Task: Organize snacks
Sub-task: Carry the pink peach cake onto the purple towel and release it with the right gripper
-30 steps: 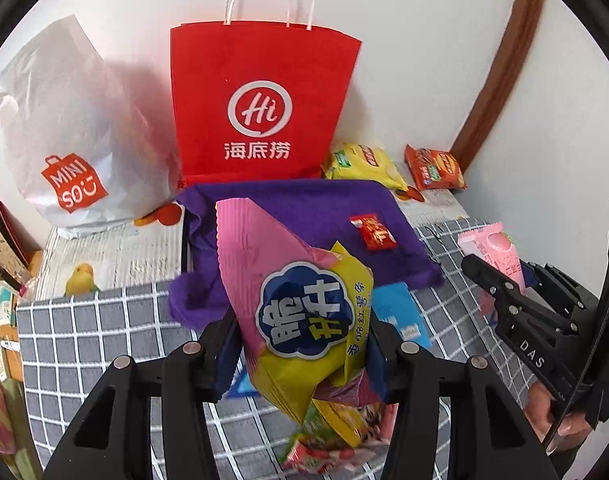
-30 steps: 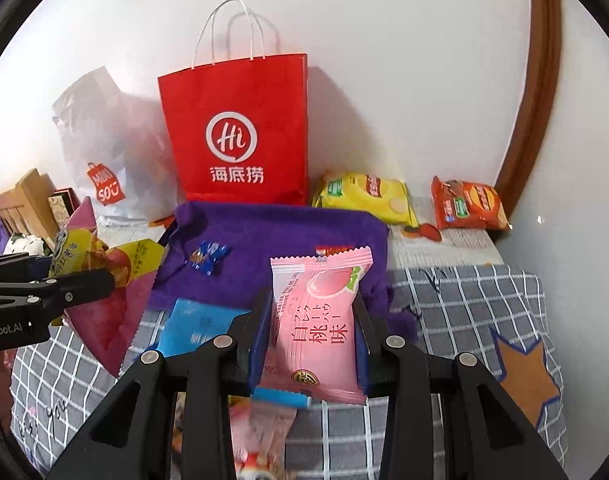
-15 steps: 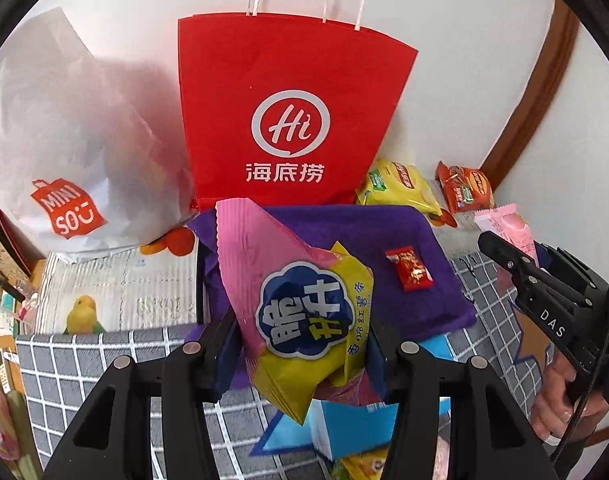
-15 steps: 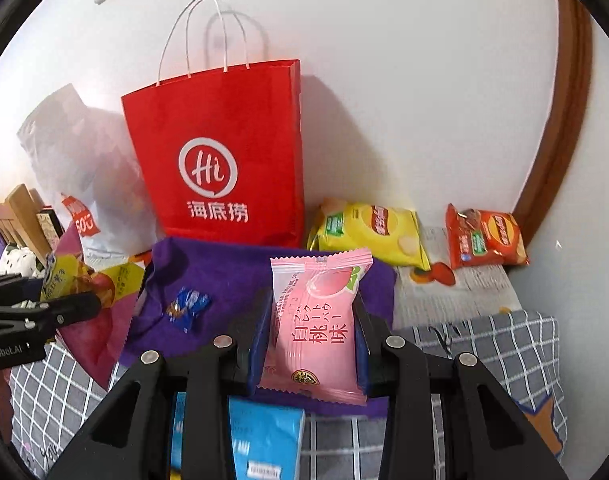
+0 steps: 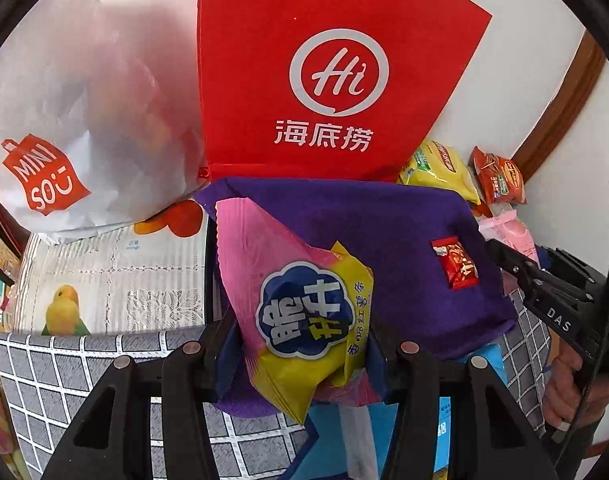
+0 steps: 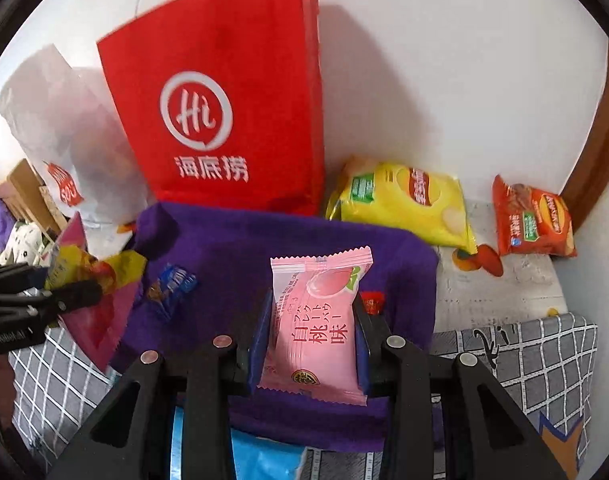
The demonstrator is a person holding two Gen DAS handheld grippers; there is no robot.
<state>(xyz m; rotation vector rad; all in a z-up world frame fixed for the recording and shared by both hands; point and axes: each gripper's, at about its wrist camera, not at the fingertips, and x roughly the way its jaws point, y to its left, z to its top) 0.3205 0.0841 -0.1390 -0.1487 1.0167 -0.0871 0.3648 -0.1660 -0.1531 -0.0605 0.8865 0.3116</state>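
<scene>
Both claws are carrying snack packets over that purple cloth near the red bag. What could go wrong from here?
The left claw pinches its big pink and yellow packet low down, so the tall top might flop or slip out. The red paper bag stands unsupported and a bump could tip it. The small red candy and blue candy on the purple cloth could get covered or knocked aside.

The red paper bag (image 5: 324, 80) loses its top past the frame edge; the blue packet (image 6: 264, 460) lies mostly hidden under the purple cloth (image 6: 304, 240).
</scene>
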